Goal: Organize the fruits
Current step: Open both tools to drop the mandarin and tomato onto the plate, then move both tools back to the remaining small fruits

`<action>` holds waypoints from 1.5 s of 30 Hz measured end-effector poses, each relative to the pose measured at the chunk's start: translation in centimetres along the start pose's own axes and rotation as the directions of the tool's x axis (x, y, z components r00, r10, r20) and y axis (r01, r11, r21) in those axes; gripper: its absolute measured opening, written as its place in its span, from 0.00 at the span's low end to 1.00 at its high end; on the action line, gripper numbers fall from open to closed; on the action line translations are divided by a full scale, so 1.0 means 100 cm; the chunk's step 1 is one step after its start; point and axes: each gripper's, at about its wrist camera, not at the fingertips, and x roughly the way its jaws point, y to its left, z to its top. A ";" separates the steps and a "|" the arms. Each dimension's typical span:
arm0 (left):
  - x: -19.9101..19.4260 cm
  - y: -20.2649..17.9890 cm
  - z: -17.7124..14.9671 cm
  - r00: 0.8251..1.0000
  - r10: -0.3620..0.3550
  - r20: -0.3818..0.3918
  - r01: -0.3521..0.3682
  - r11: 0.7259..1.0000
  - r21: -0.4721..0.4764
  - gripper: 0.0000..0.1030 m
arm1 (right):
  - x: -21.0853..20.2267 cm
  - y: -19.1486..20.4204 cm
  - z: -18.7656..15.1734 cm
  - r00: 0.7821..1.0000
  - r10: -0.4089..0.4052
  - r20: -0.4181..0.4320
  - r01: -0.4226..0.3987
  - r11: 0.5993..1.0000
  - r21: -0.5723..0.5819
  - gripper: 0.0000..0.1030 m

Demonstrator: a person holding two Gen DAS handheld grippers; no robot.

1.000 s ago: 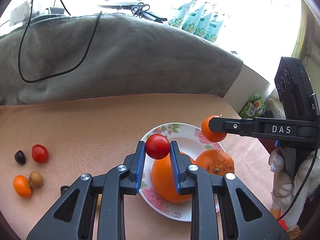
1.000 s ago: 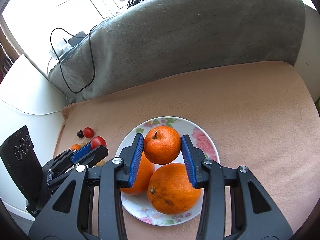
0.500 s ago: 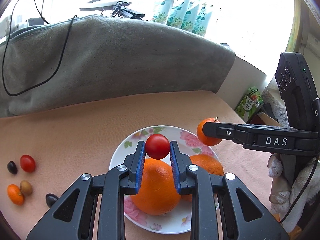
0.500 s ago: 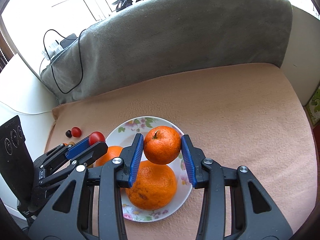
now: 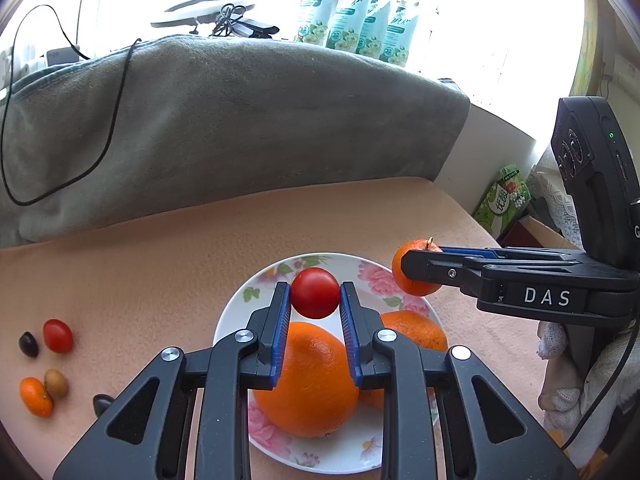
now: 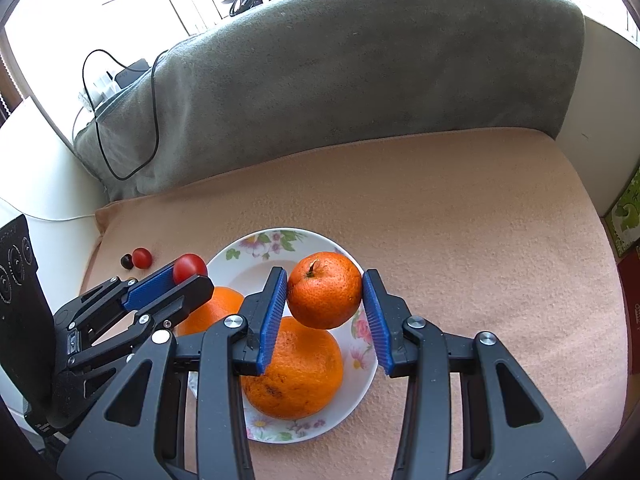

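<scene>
Fruit is split between our two grippers, the plate (image 5: 240,312) and the peach cloth (image 6: 460,220). Our left gripper (image 5: 315,298) is clamped on a tomato (image 5: 315,293), held above the plate. Our right gripper (image 6: 325,295) is clamped on a tangerine (image 6: 325,295), also above the plate. Two oranges (image 5: 308,380) (image 5: 416,330) lie on the plate, touching. Well left of it on the cloth sit another tomato (image 5: 58,335), a dark fruit (image 5: 29,345), a kumquat (image 5: 36,397) and a brown fruit (image 5: 56,383).

Glossy tomato (image 5: 315,293), pebbled mandarin (image 6: 324,295), glazed, probably ceramic plate (image 5: 256,296), fuzzy peach cloth (image 6: 460,216)
</scene>
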 end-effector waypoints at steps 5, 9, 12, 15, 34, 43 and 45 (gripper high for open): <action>0.000 0.000 0.000 1.000 0.001 -0.001 -0.001 1.000 -0.001 0.23 | 0.000 -0.002 0.000 1.000 0.005 0.001 -0.005 1.000 0.009 0.40; 0.000 0.001 0.000 1.000 0.002 0.000 -0.002 1.000 -0.001 0.23 | -0.001 -0.003 0.000 1.000 0.006 0.000 -0.006 1.000 0.011 0.41; 0.000 0.000 0.000 1.000 0.000 0.001 0.000 1.000 -0.001 0.23 | -0.003 -0.005 0.000 1.000 0.012 0.009 -0.012 1.000 0.020 0.41; 0.001 0.000 0.000 1.000 0.000 -0.003 0.000 1.000 0.002 0.23 | -0.006 -0.004 0.002 1.000 0.020 0.016 -0.020 1.000 0.021 0.41; -0.005 -0.001 -0.002 1.000 0.015 0.006 -0.015 1.000 -0.009 0.67 | -0.017 0.000 0.007 0.998 0.006 0.060 -0.008 0.999 0.031 0.78; -0.013 -0.002 -0.003 0.999 0.031 0.019 -0.031 1.000 0.002 0.70 | -0.018 0.003 0.007 0.997 0.016 0.070 -0.018 0.999 0.027 0.87; -0.015 -0.001 -0.004 0.999 0.034 0.022 -0.034 0.999 -0.001 0.71 | -0.019 0.006 0.006 0.997 0.016 0.073 -0.018 1.000 0.019 0.87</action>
